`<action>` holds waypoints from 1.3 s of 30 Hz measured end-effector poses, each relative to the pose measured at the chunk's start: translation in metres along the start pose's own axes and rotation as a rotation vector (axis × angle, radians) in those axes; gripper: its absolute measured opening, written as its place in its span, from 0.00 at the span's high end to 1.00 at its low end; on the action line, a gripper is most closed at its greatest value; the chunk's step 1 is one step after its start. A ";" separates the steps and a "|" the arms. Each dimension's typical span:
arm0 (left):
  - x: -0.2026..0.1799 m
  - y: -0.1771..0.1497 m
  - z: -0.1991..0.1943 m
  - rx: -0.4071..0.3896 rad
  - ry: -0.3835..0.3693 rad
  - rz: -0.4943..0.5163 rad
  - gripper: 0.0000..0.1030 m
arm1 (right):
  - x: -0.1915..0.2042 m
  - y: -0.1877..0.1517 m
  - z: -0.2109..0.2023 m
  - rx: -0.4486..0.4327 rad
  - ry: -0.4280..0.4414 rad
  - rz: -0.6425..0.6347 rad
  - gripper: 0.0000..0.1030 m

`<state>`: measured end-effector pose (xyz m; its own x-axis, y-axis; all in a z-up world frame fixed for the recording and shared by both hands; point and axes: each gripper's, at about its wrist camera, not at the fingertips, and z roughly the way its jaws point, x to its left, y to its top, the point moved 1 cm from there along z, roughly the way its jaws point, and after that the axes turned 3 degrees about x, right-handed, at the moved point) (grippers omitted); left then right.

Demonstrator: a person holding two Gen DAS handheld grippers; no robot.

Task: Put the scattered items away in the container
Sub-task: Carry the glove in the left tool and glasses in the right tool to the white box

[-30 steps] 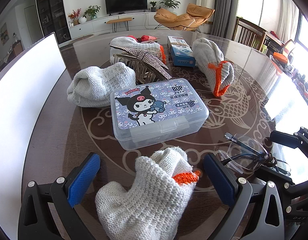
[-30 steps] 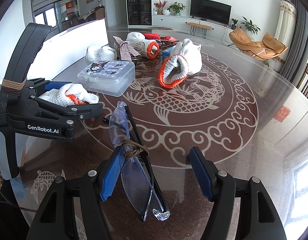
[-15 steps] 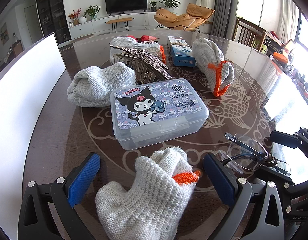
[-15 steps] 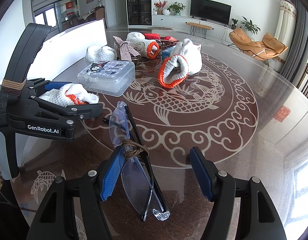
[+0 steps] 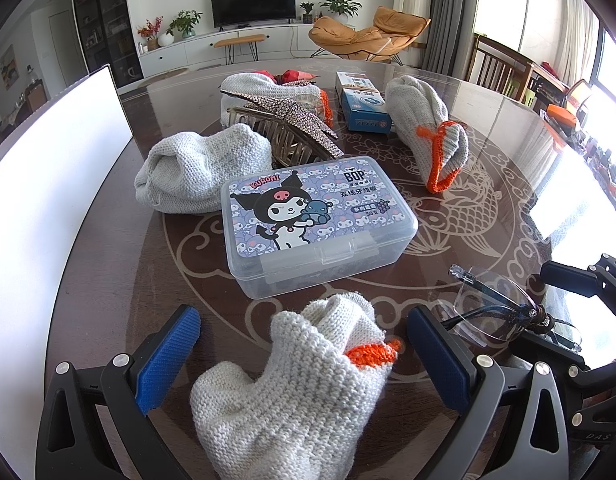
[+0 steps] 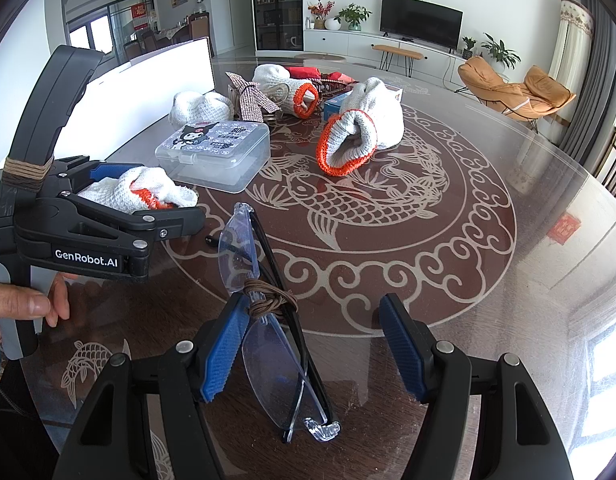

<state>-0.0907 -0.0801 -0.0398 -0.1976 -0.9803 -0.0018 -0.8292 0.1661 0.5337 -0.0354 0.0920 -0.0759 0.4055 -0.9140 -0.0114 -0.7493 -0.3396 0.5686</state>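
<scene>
The knitted glove (image 5: pixel 292 380) lies on the bench (image 5: pixel 468 216) between your left gripper (image 5: pixel 304 352) — its jaws stand apart, neither pad pressing the knit. The clear glasses (image 6: pixel 268 320) lie just right of it, inside your right gripper (image 6: pixel 312 344), whose jaws are also apart, the left pad at the lens. Beyond the glove sits the shut Kuromi box (image 5: pixel 316 220), then a grey glove (image 5: pixel 200 168), an orange-cuffed glove (image 5: pixel 428 132) and the basket (image 5: pixel 284 136).
</scene>
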 end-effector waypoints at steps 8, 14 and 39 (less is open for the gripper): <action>0.005 -0.016 -0.013 0.020 -0.045 0.082 0.09 | 0.000 -0.002 -0.001 0.000 0.012 -0.013 0.35; 0.016 -0.024 -0.039 0.007 -0.111 0.019 0.65 | -0.015 -0.011 -0.016 0.023 0.055 0.058 0.76; 0.330 0.015 -0.176 -0.079 0.141 -0.407 0.65 | 0.261 0.258 -0.029 -0.072 0.439 -0.148 0.76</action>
<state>-0.0769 -0.4203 0.1164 0.2153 -0.9700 -0.1130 -0.7811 -0.2405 0.5762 -0.1081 -0.2279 0.0916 0.6999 -0.6715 0.2435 -0.6350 -0.4287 0.6427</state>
